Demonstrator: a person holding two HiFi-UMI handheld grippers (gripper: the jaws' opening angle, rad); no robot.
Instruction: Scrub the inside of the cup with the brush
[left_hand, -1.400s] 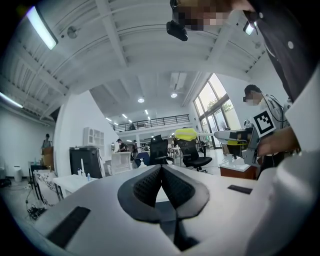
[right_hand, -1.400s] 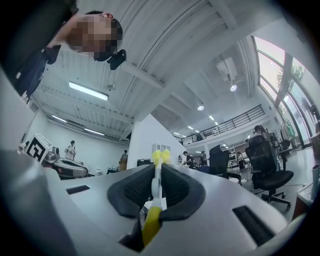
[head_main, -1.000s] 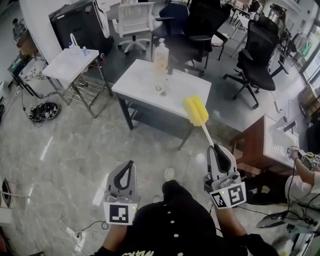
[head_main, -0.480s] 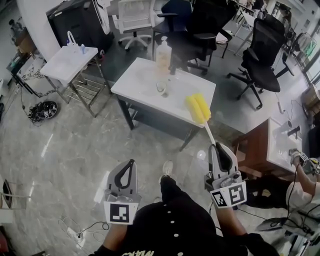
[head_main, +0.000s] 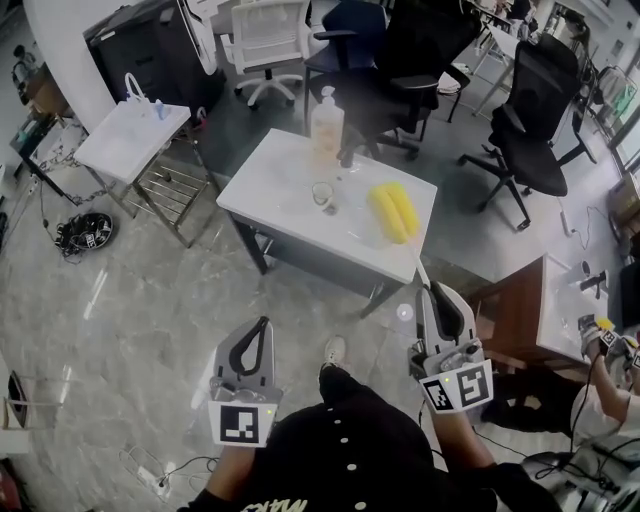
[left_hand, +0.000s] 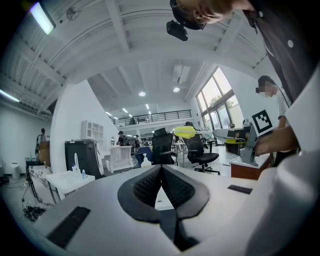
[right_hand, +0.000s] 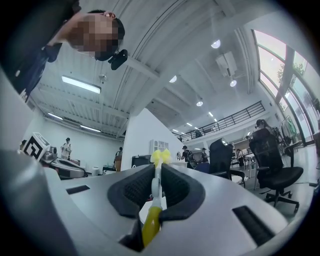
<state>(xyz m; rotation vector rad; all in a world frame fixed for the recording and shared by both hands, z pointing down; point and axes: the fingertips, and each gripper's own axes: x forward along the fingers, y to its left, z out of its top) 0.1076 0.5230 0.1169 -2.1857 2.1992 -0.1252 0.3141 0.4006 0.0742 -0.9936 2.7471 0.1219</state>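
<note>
The right gripper is clamped on the brush: its pads pinch the thin handle, and the yellow sponge head stands out ahead of the jaws, seen against the right part of the white table. The left gripper has its jaws pressed together with nothing between them and hangs level beside the right one, short of the table. The cup, a small clear glass, stands on the table well ahead of both grippers, left of the brush head and on the near side of a pump bottle.
</note>
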